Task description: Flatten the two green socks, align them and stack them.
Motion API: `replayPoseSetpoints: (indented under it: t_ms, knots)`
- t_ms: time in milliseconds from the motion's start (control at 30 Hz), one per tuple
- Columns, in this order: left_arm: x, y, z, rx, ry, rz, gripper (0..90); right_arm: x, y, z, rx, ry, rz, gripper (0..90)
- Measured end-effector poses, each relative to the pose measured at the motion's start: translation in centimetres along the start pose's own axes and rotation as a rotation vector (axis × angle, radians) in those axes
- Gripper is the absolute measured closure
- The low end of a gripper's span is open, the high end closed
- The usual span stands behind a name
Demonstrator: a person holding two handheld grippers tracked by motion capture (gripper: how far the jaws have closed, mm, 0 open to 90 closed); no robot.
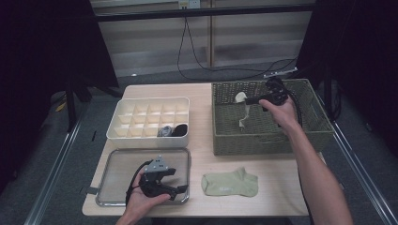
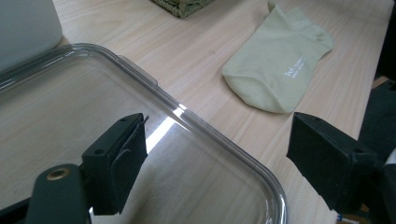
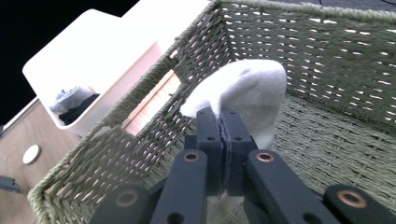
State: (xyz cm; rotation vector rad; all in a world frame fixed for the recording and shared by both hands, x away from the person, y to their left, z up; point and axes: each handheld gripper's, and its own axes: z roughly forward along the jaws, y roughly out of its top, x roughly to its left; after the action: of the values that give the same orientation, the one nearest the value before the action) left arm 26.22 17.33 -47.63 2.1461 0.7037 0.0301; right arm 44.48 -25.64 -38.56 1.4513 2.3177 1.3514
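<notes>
A: Table (image 1: 202, 98) scene, right gripper (image 3: 223, 122)?
B: Clamped on white sock (image 3: 250, 91), held over basket (image 1: 309, 136).
A: Left gripper (image 1: 174, 180)?
B: Jaws apart above lid (image 2: 233, 158). Green sock (image 1: 230, 183) lies just beside.

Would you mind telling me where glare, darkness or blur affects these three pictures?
High view: dim overall, with black surroundings. Left gripper view: a bright streak of glare on the clear lid, with the green sock sharp. Right gripper view: the white sock is brightly lit, and the near claw arms are slightly soft.
</notes>
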Motion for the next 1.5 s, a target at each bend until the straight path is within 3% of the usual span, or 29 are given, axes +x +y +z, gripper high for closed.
replayPoseSetpoints:
  t_ms: [367, 1067, 1500]
  knots:
    - [0.0, 0.0, 0.0, 0.003, 0.005, 0.008, 19.7, 0.9, 0.3, -0.5, -0.038, 0.017, -0.028, 88.3]
    - [0.1, 0.1, -0.1, -0.011, 0.025, 0.006, 20.0, 2.8, 0.6, -3.6, -0.131, 0.016, -0.065, 88.2]
    - [0.2, 0.1, -0.1, -0.017, 0.023, 0.002, 23.0, 4.2, 0.8, -4.9, -0.173, 0.049, -0.081, 88.2]
